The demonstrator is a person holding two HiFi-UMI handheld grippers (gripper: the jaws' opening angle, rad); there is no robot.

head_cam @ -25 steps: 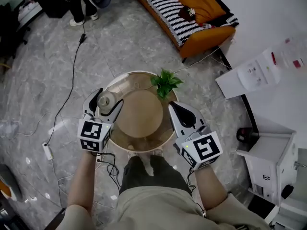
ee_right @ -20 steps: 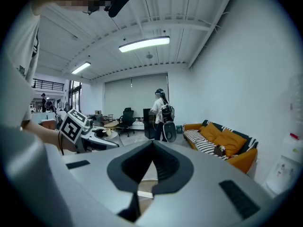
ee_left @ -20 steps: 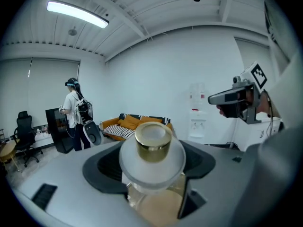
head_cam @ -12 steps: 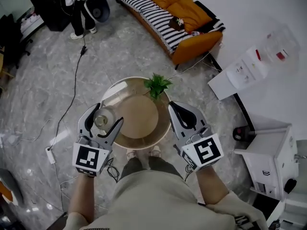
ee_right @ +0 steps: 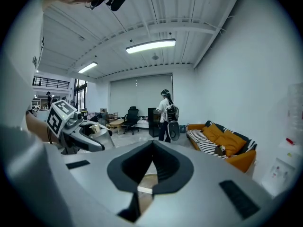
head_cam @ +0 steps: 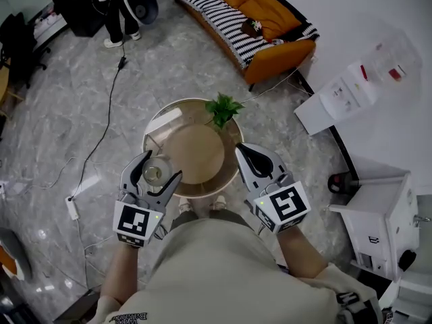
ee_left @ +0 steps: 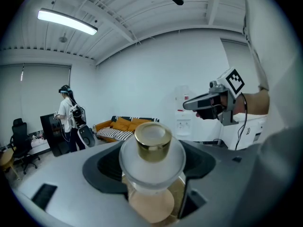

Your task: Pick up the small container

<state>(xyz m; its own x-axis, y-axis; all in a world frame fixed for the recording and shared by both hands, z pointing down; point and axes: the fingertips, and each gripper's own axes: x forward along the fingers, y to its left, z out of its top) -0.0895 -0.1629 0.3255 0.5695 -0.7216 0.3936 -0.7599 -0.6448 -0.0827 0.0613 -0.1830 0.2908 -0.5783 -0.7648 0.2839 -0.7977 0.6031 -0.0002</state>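
The small container (head_cam: 157, 173) is a frosted glass jar with a gold lid (ee_left: 152, 139). My left gripper (head_cam: 160, 169) is shut on it and holds it upright in the air, over the near left rim of the round wooden table (head_cam: 197, 152). In the left gripper view the jar (ee_left: 152, 161) fills the gap between the jaws. My right gripper (head_cam: 244, 151) hovers at the table's near right edge with its jaws together and nothing in them; its own view shows the same (ee_right: 151, 163).
A small green plant (head_cam: 221, 109) stands at the table's far edge. An orange and striped sofa (head_cam: 253, 12) lies beyond. White cabinets (head_cam: 378, 211) stand to the right, a cable (head_cam: 101, 130) runs over the floor at left, and a person (head_cam: 111, 2) stands far off.
The left gripper has drawn back with the jar from over the table's left part toward its near rim. The right gripper has stayed at the near right edge.
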